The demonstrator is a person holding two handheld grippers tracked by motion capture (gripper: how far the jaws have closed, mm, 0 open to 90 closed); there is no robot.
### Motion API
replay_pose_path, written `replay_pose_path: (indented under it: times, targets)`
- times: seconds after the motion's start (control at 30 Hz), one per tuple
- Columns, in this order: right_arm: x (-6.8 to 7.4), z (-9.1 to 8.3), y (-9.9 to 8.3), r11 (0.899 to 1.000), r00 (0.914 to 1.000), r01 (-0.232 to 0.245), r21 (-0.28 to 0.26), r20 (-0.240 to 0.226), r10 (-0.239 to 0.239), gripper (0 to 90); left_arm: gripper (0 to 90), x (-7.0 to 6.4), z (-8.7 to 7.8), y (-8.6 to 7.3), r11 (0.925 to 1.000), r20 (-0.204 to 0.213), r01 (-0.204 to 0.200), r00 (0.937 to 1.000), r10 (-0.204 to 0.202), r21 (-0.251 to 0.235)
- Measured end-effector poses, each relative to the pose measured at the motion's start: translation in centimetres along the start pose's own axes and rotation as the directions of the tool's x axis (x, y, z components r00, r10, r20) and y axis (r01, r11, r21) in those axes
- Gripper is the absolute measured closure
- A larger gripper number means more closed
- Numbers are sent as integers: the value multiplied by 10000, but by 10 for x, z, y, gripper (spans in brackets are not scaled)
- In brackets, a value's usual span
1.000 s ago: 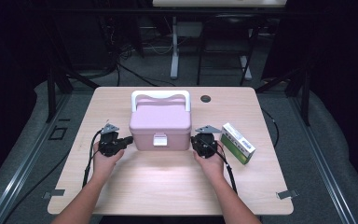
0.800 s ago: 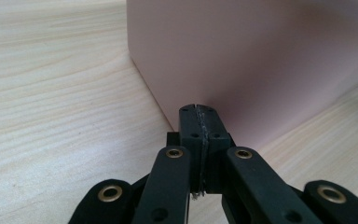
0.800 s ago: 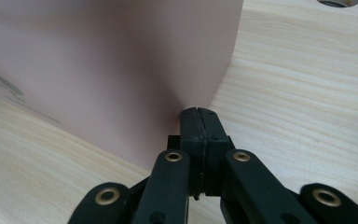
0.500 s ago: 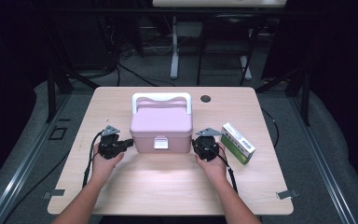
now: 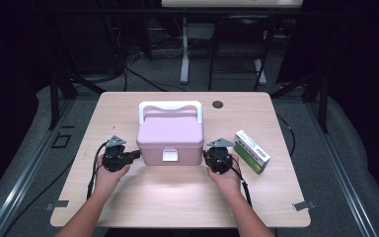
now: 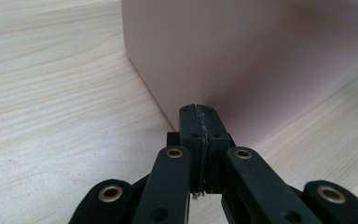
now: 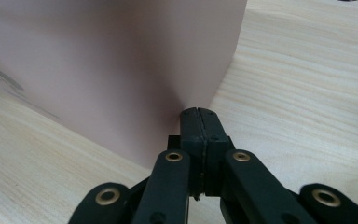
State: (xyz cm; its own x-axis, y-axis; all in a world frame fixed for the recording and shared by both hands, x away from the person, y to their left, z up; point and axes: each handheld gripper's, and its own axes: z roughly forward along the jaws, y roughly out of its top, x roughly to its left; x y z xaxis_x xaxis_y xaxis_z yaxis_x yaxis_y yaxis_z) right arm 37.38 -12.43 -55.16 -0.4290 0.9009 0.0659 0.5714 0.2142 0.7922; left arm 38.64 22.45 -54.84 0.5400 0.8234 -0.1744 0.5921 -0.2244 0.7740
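- The pink storage box [image 5: 170, 137] is sitting near the middle of the table [image 5: 128, 197], lid down, its white handle [image 5: 170, 106] folded toward the box's far side and its white latch [image 5: 170, 155] facing the person.
- The left gripper [image 5: 136, 154] is resting at the box's near-left corner with its jaws pressed together on nothing; in the left gripper view the tips [image 6: 199, 116] are pointing at the pink wall, just short of it or touching — I cannot tell which.
- The right gripper [image 5: 206, 156] is mirroring it at the box's near-right corner, jaws likewise closed and empty, tips [image 7: 198, 117] close against the wall.
- The step in hand is likely bracing or squaring the box — so both sides should be pushing evenly and low on the walls, lest it twist or slide.
- A green-and-white carton [image 5: 251, 151] is lying just right of the box, clear of it; the right hand [image 5: 225, 177] should be keeping off it.
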Motion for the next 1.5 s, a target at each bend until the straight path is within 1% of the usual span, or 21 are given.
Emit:
replay_pose_path:
  times: [0.03, 0.07, 0.13, 0.23, 0.27, 0.3, 0.33, 0.37, 0.43, 0.47, 0.53, 0.7, 0.77, 0.83, 0.93, 1.2, 1.27, 1.37, 1.43, 1.47, 1.5]
  targets:
    - [0, 0, 0, 10000, 10000, 0, 0, 0, 0, 900, 900, 0, 0, 0, 10000, -13, -27, 10000, 27, 6]
    - [-1, -1, 0, 10000, 9999, 47, 74, -157, -46, 900, 900, 0, 0, 0, 10000, -28, -75, 10000, 75, 8]
    - [-4, -1, 0, 9999, 9994, -90, 51, -330, 91, 900, 900, 1, 0, 1, 10000, 14, -85, 10000, 85, 50]
    - [-6, 3, 0, 9998, 9993, -158, 158, -340, 163, 900, 900, 4, 2, 1, 10000, 120, 24, 9999, -25, 63]
    - [-6, 5, -1, 9999, 10000, -1, 149, -28, 1, 900, 900, 5, 3, 1, 9999, 77, 125, 9999, -125, -13]
    - [-7, 6, 0, 9998, 9999, 82, 179, 76, -83, 900, 900, 7, 4, 3, 9998, 78, 192, 9998, -192, -93]
    - [-7, 6, 0, 9998, 9999, 82, 179, 76, -83, 900, 900, 7, 4, 3, 9998, 78, 192, 9998, -192, -93]
    - [-9, 9, 2, 9998, 9999, -137, 148, 30, 137, 900, 900, 7, 5, 6, 9997, 98, 127, 9999, -125, -198]
    - [-11, 9, 3, 9998, 9999, -141, 115, 31, 140, 900, 900, 7, 5, 7, 9993, 40, 171, 9998, -170, -331]
    - [-12, 11, 6, 9997, 9997, -258, -43, -20, 258, 900, 900, 8, 5, 9, 9993, 33, 155, 9999, -154, -333]
    - [-14, 11, 7, 9996, 9996, -271, -117, -30, 270, 900, 900, 10, 5, 10, 9996, 118, 168, 9998, -165, -248]
    - [-15, 12, 10, 9995, 9991, -295, -140, -318, 290, 900, 900, 10, 6, 9, 9992, 180, 161, 9997, -154, -373]
    - [-13, 12, 10, 9998, 9992, -170, -108, -373, 165, 900, 900, 9, 5, 9, 9995, 186, 114, 9998, -109, -282]
    - [-10, 11, 9, 9998, 9997, 170, 36, -174, -169, 900, 900, 7, 4, 9, 9995, 210, 99, 9997, -93, -292]
    - [-8, 8, 7, 9995, 9993, 309, 115, -207, -307, 900, 900, 4, 1, 6, 9996, 181, 118, 9998, -114, -242]
    - [-2, -1, 1, 9990, 9990, 393, 235, -225, -387, 900, 900, -4, -8, 0, 9999, 146, -54, 9999, 56, -110]
    - [1, -7, -2, 9991, 9994, 294, 302, -217, -287, 900, 900, -9, -12, -2, 9998, 51, -209, 9998, 209, 24]
    - [5, -11, -5, 9991, 9997, 221, 353, -140, -216, 900, 900, -14, -15, -5, 9997, -100, -253, 9996, 253, 18]
    - [7, -13, -6, 9988, 9995, 279, 406, -133, -273, 900, 900, -15, -17, -6, 9997, -42, -224, 9997, 224, 56]
    - [10, -18, -8, 9974, 9987, 505, 513, -145, -498, 900, 900, -16, -19, -8, 9996, -30, -264, 9996, 265, 63]
    - [11, -19, -9, 9971, 9985, 534, 546, -152, -526, 900, 900, -18, -23, -11, 9996, 29, -278, 9996, 278, 112]
